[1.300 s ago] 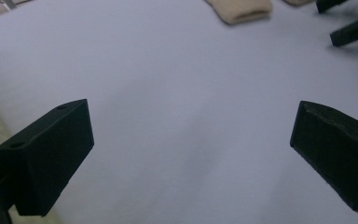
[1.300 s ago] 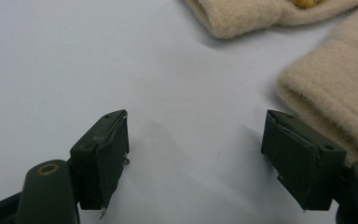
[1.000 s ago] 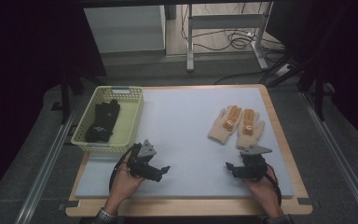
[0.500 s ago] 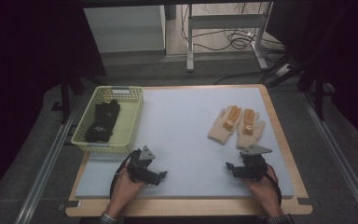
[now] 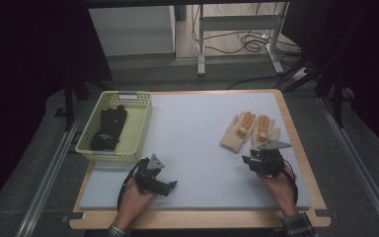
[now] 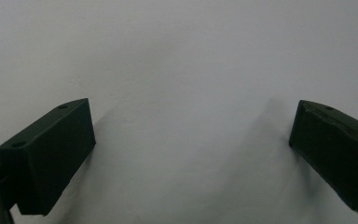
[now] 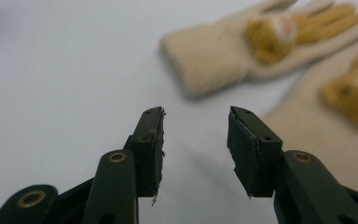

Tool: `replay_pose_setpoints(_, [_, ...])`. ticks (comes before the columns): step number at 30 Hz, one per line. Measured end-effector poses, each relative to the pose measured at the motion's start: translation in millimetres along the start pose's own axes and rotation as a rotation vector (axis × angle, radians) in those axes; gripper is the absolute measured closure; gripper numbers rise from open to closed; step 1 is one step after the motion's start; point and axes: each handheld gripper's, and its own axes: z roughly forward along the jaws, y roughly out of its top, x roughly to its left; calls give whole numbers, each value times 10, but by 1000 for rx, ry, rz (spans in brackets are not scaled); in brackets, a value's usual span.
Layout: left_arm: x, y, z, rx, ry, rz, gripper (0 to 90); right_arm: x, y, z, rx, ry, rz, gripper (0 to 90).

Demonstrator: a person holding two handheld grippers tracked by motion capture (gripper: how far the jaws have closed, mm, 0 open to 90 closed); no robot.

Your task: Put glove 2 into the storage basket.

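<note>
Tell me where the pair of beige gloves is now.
In the high view, the beige gloves lie side by side on the table's right half, just beyond the right gripper.

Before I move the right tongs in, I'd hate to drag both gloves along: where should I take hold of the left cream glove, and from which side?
Take the left cream glove by its plain cuff end, coming from the near side. It lies flat with its fingers pointing away, and the cuff faces the right tongs, whose jaws have just been closing with nothing between them. The other glove lies right beside it, so pinch the left corner.
</note>
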Motion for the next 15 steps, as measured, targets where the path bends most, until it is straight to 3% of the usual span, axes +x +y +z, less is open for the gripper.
replay_pose_setpoints(3, [0,0,0,0,0,0,4,-118,194,106,-10,-17,21,495])
replay_pose_setpoints(4, [0,-1,0,0,0,0,4,-206,317,218,-13,-35,36,472])
replay_pose_setpoints(7, [0,-1,0,0,0,0,4,-273,382,310,-6,-34,55,443])
replay_pose_setpoints(9, [0,-1,0,0,0,0,4,-366,439,483,3,-41,85,398])
replay_pose_setpoints(15, [0,-1,0,-1,0,0,4,-410,485,706,32,-77,87,373])
